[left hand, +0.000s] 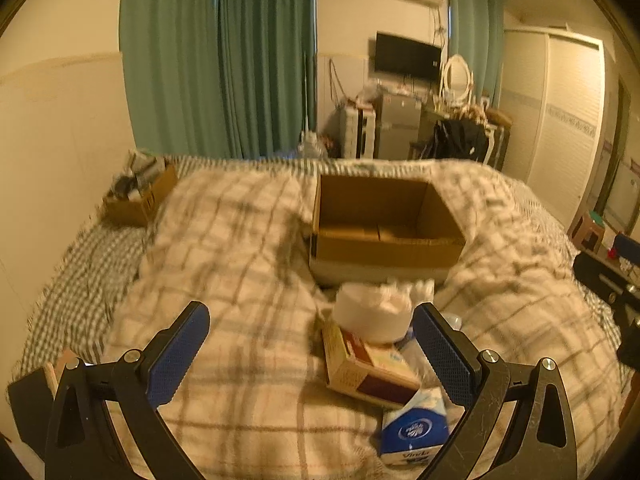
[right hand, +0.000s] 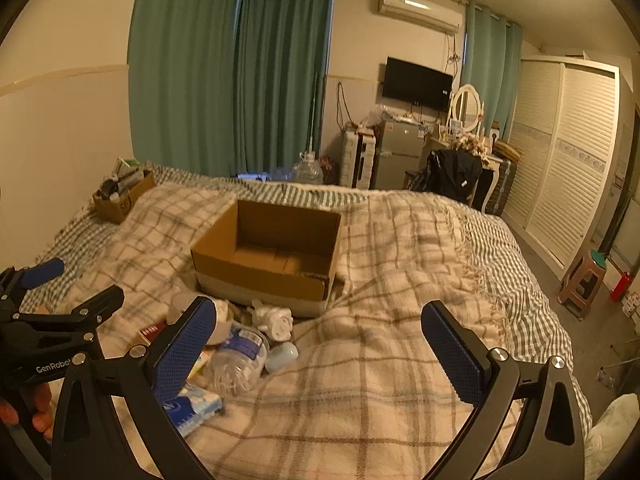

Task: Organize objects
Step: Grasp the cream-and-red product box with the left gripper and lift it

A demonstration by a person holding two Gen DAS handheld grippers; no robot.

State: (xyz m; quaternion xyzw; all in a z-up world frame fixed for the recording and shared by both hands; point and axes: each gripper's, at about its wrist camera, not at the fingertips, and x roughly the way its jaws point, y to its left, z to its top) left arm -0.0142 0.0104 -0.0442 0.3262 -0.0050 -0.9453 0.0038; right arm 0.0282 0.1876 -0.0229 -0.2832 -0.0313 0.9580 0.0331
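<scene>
An open, empty cardboard box (left hand: pixel 384 220) (right hand: pixel 272 252) sits on the plaid blanket. In front of it lies a pile: a toilet paper roll (left hand: pixel 372 316), a red-and-cream carton (left hand: pixel 368 368), a blue tissue pack (left hand: pixel 414 428) (right hand: pixel 192 404), a clear plastic jar of cotton swabs (right hand: pixel 240 360), a small white toy (right hand: pixel 276 320) and a pale blue cap (right hand: pixel 282 356). My left gripper (left hand: pixel 316 348) is open and empty above the pile's left side; it also shows in the right wrist view (right hand: pixel 76 284). My right gripper (right hand: pixel 320 348) is open and empty over the blanket, right of the pile.
A smaller cardboard box (left hand: pixel 140 196) (right hand: pixel 120 196) full of items stands at the bed's far left by the wall. Green curtains (right hand: pixel 232 72), a fridge, dresser and wardrobe stand beyond the bed. A stool (right hand: pixel 584 280) stands on the floor at right.
</scene>
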